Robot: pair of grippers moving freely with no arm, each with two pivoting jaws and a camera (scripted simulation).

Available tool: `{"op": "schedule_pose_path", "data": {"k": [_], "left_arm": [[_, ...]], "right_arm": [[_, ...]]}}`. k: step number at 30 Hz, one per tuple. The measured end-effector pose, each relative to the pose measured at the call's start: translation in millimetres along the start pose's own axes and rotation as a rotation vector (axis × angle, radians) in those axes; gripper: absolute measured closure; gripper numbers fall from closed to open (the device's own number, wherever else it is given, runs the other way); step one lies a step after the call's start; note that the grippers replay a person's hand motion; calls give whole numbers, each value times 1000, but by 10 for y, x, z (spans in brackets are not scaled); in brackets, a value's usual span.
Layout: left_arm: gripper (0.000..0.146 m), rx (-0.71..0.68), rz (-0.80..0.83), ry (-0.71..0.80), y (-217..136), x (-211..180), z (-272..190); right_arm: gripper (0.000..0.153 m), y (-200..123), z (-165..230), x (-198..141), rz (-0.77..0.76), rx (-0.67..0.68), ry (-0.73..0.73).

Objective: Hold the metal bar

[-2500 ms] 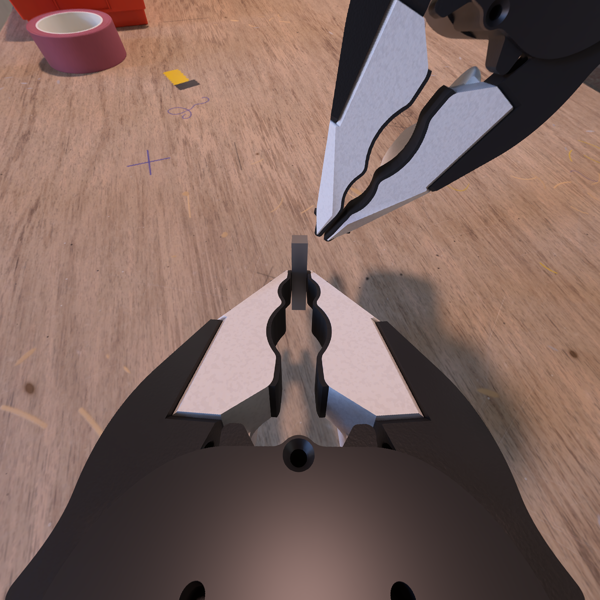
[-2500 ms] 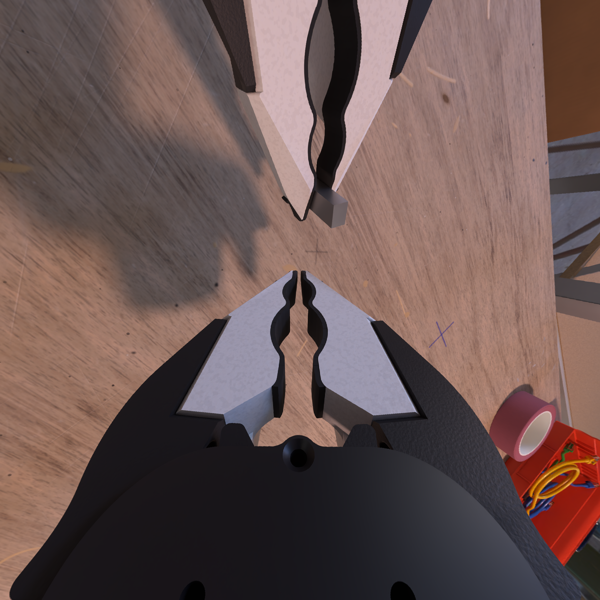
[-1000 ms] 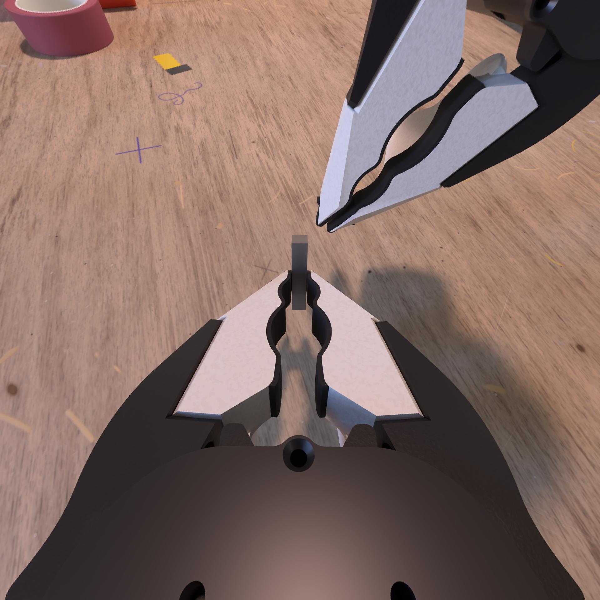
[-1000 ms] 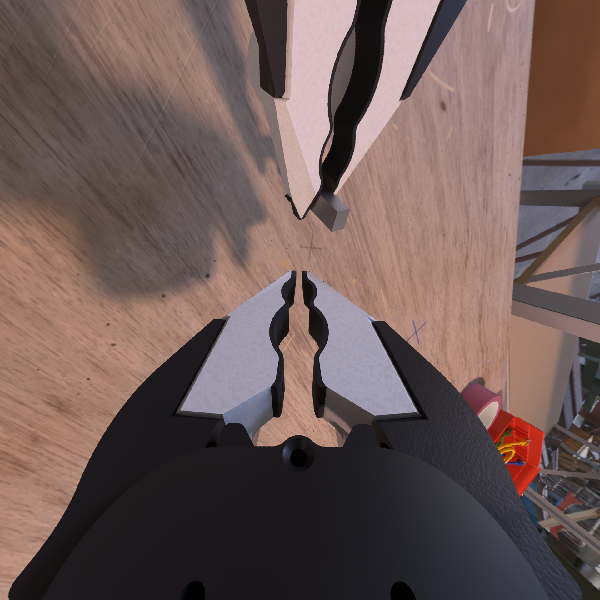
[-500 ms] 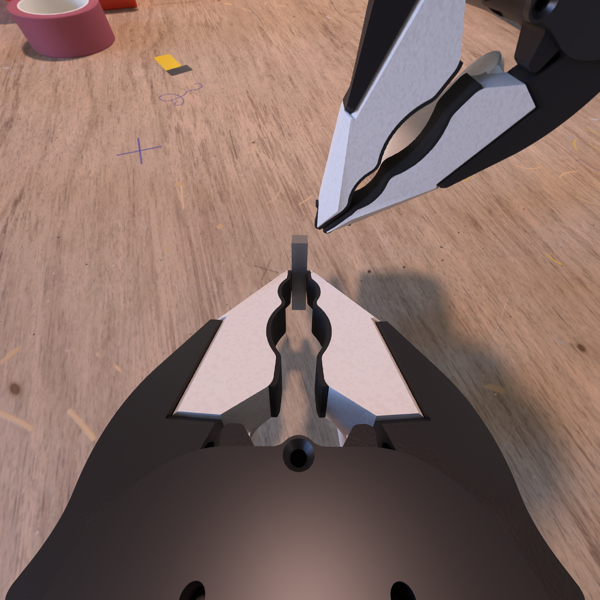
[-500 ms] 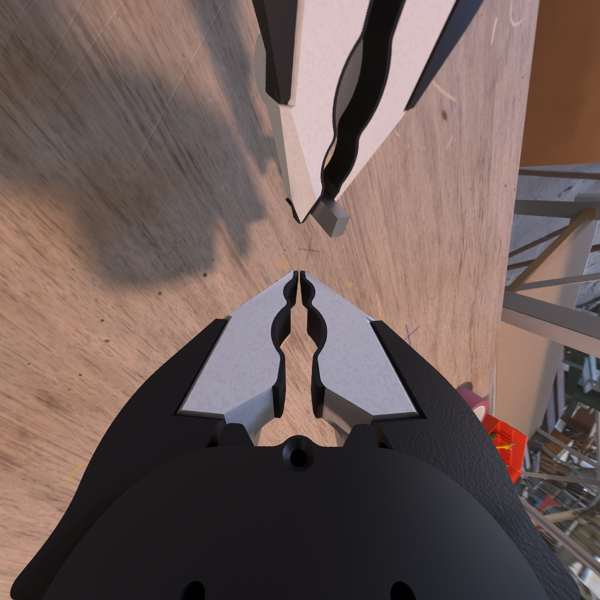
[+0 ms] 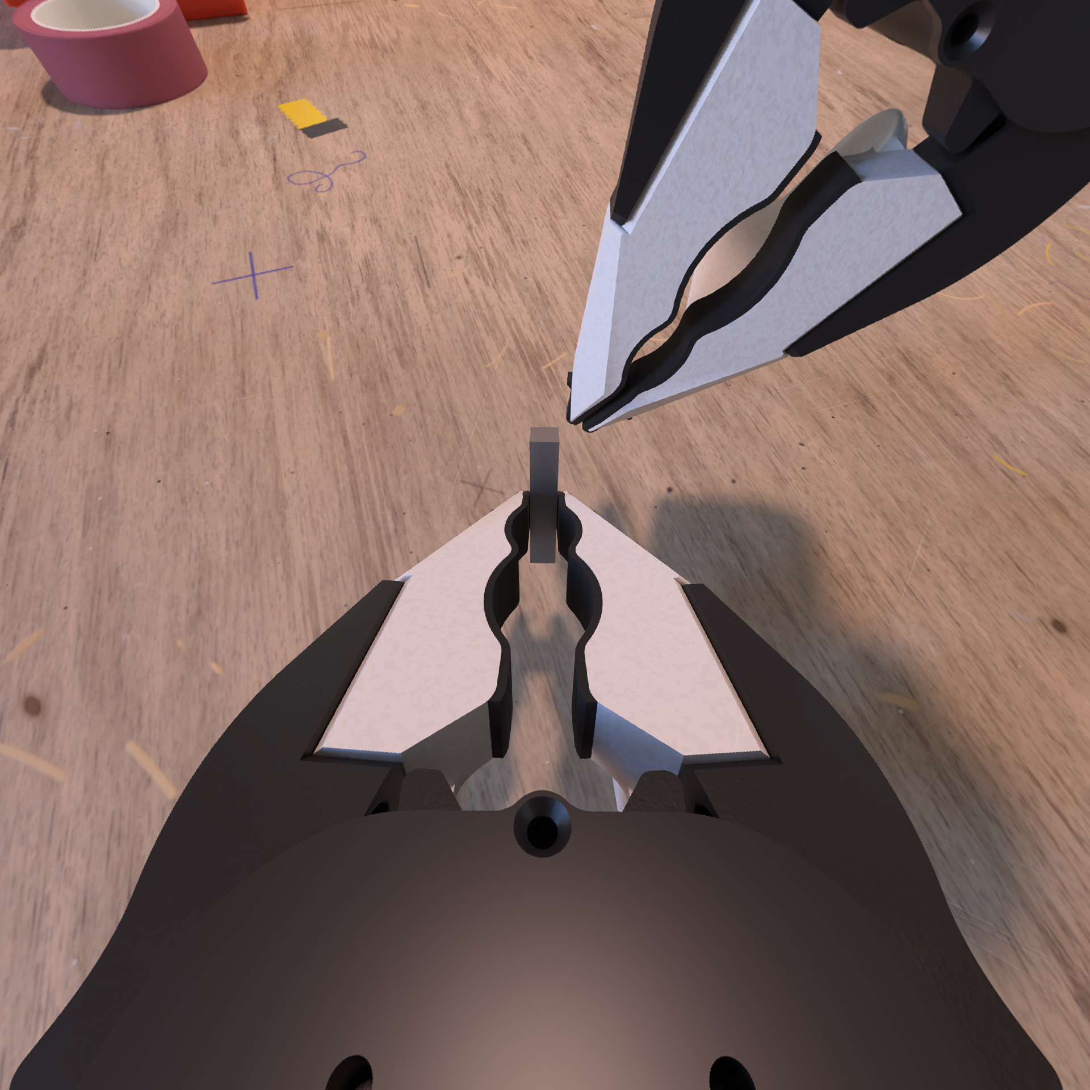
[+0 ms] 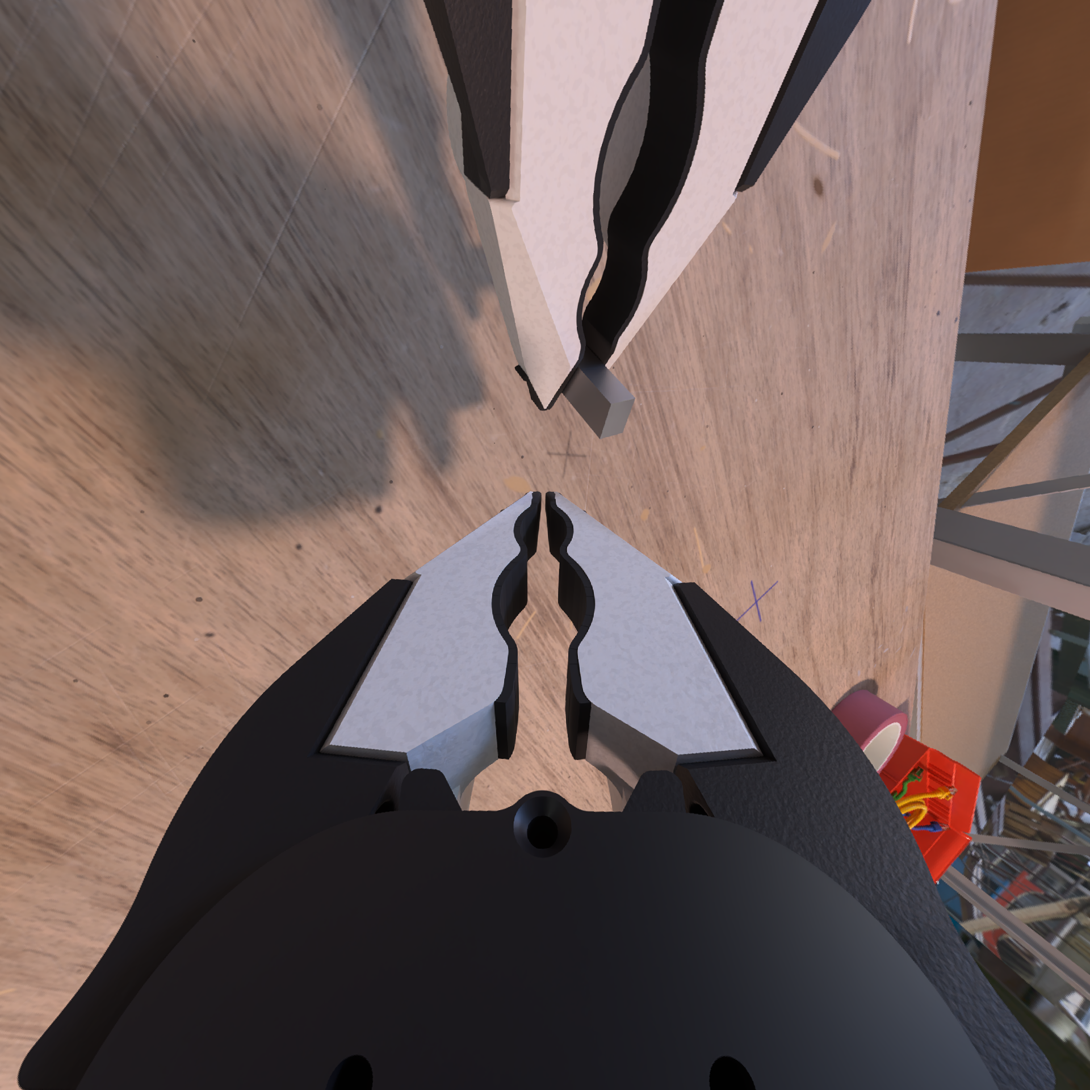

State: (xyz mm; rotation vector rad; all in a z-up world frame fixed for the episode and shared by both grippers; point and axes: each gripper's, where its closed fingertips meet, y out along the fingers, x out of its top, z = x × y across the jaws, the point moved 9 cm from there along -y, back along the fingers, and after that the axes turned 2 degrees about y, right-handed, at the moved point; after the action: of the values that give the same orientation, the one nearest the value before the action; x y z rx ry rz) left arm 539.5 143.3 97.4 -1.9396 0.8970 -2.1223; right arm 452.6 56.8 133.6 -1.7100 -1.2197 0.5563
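Note:
My left gripper [image 7: 542,501] is shut on a short grey metal bar [image 7: 543,466], which sticks out past its fingertips above the wooden table [image 7: 295,472]. My right gripper [image 7: 581,422] comes in from the upper right with its jaws shut and empty, its tips just beyond the bar's free end and slightly to the right, not touching it. In the right wrist view my right gripper [image 8: 542,498] points at the left gripper [image 8: 566,395], which hangs in from the top with the bar [image 8: 601,404] at its tip.
A maroon tape roll [image 7: 112,56] and a red box [image 7: 212,7] sit at the far left. A yellow and black tag [image 7: 309,118] and a purple cross [image 7: 253,274] mark the table. The table edge [image 8: 920,590] and a red bin of wires [image 8: 926,796] show on the right.
The right gripper has tilted and shifted slightly, so the table edge and background swing in its view. Its tips stay near the bar's end. The left gripper still holds the bar.

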Motion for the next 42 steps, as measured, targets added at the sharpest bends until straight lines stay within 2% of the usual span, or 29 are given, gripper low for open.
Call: {"op": "schedule_pose_path", "data": {"k": [8, 13, 19, 30, 35, 40, 42], "left_arm": [[138, 1, 2, 1, 6, 0, 4], [138, -1, 3, -1, 7, 0, 11], [138, -1, 2, -2, 21, 4, 22], [138, -5, 0, -5, 22, 0, 74], [138, -3, 1, 0, 25, 4, 88], [138, -6, 12, 0, 44, 2, 87], [138, -7, 12, -1, 44, 2, 85]], "right_arm": [[152, -4, 2, -67, -74, -4, 75], [146, -149, 33, -135, -122, -52, 79], [148, -109, 62, -126, -110, -82, 33], [152, -14, 38, -35, -3, -42, 6], [152, -10, -7, -25, 16, 8, 60], [150, -62, 25, -87, -62, -27, 86], [140, -160, 48, -165, -140, -66, 127]]}}
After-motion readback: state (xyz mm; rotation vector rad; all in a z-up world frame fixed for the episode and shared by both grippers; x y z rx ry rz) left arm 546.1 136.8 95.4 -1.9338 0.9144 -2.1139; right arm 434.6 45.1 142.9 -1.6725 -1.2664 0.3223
